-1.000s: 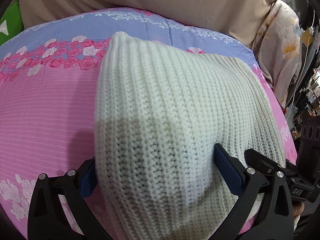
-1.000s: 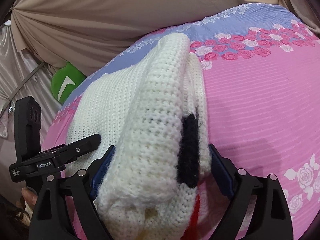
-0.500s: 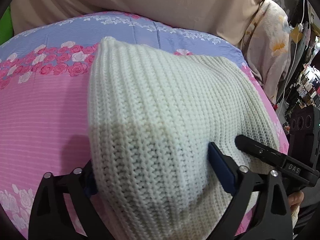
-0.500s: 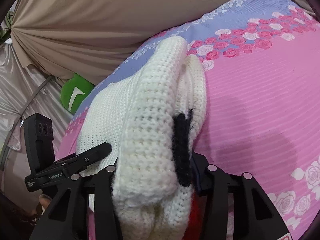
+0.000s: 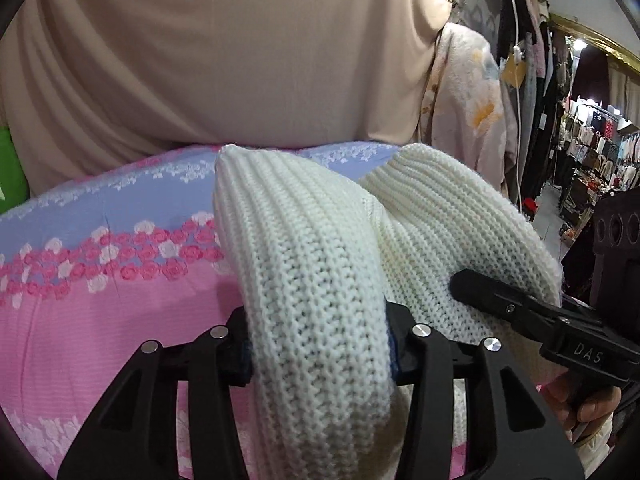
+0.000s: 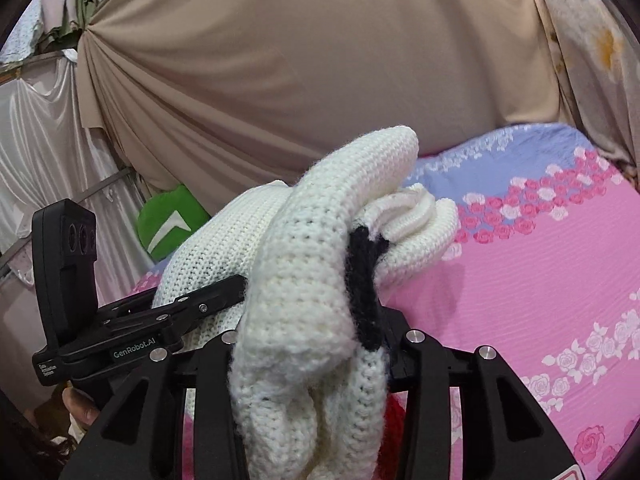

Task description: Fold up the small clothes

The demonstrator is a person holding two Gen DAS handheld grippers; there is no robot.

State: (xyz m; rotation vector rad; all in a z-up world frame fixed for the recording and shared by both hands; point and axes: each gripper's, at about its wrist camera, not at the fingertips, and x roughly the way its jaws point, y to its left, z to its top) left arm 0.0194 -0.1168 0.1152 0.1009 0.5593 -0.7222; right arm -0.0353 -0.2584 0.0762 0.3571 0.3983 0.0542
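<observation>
At the bottom centre of the left wrist view, the left gripper (image 5: 318, 344) had its jaws clamped on a thick fold of the white knitted sweater (image 5: 312, 280). In the right wrist view, the right gripper (image 6: 312, 340) pinched another bunch, a black knit patch (image 6: 364, 280) showing. The sweater was lifted above the pink flowered bedsheet (image 5: 100, 320). A beige curtain (image 5: 240, 60) hung behind.
</observation>
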